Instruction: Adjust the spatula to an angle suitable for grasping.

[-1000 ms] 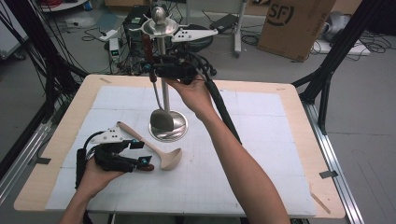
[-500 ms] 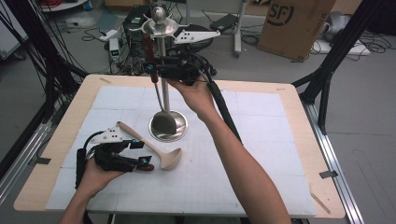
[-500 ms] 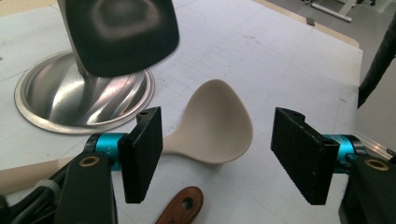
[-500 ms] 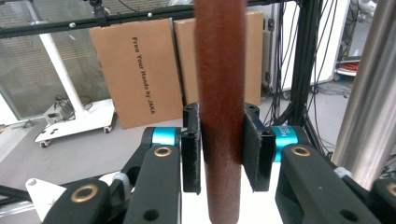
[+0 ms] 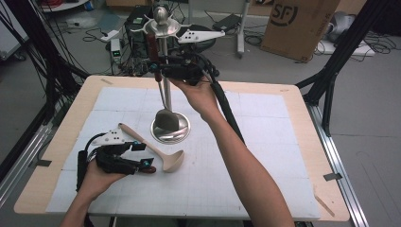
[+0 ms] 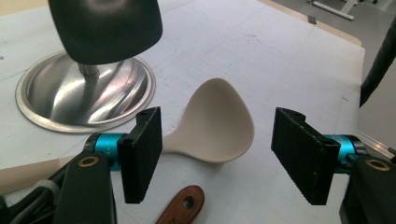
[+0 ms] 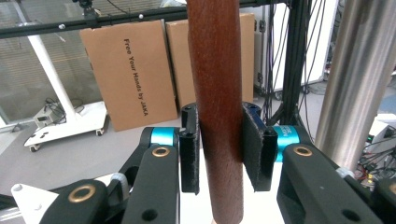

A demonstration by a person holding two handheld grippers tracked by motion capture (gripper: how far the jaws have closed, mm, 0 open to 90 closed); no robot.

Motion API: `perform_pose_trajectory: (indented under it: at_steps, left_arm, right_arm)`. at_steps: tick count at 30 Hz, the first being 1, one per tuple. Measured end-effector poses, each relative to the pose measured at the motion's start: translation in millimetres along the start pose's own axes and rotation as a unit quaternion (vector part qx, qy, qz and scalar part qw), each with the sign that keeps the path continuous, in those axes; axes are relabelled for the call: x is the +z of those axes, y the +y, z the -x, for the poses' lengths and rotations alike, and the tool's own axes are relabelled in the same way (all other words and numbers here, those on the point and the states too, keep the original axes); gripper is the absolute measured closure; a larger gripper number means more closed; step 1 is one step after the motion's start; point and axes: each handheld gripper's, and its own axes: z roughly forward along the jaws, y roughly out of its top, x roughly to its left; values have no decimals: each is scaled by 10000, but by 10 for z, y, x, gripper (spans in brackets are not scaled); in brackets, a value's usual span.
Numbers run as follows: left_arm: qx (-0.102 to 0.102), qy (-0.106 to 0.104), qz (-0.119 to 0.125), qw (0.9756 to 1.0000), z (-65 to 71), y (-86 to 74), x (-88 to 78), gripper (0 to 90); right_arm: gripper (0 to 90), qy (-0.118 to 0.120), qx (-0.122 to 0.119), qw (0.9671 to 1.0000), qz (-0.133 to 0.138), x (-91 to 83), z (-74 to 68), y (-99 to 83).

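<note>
Listing what I see at the counter [image 5: 293, 109], a light wooden top under a white gridded mat [image 5: 265, 142]: one steel utensil stand [image 5: 163, 71], its round dished base [image 5: 171, 131] near the mat's centre, its post upright, a ball finial and hooked arms at the top; one dark-headed utensil [image 5: 165, 119] with a reddish wooden handle [image 7: 217, 93], hanging upright just beside the post, its head low over the base.

Right gripper [image 5: 158, 71]: raised beside the post in my right hand [image 5: 198, 92]; jaws pressed on the wooden handle from both sides, as the right gripper view shows plainly; the steel post rises just to the right in that view.

Left gripper [image 5: 144, 165]: resting low on the mat at the near left in my left hand [image 5: 97, 177]; jaws spread wide, pinching nothing.

One cream ladle [image 5: 156, 151]: lying flat on the mat, bowl [image 6: 219, 123] between the spread jaws in the left gripper view, handle running away to the far left; whether the jaws touch it I cannot tell.

One brown wooden handle end [image 6: 182, 205] with a hanging hole: on the mat just below the ladle bowl.

Cardboard boxes [image 5: 298, 23] and cables [image 5: 61, 28]: on the floor beyond the counter.
</note>
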Motion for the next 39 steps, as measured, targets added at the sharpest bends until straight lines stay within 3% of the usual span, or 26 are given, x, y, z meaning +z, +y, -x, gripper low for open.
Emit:
perform_pose_trajectory:
  at_steps: [15,25,33,39]
  left_arm:
    - [-18,182,-51,9998,-34,-16,-6,305]
    - [-81,343,-102,9993,-75,-52,-39,269]
    - [-136,499,-112,9986,-111,-75,-68,251]
    - [-167,632,-120,9978,-111,-88,-84,228]
  right_arm:
    - [618,-9,-76,9999,-97,-95,41,-49]
    - [609,27,-121,9999,-65,-277,56,-35]
    - [755,-2,-152,9998,-122,-520,127,-61]
    - [890,-42,-172,9998,-1,-719,194,-44]
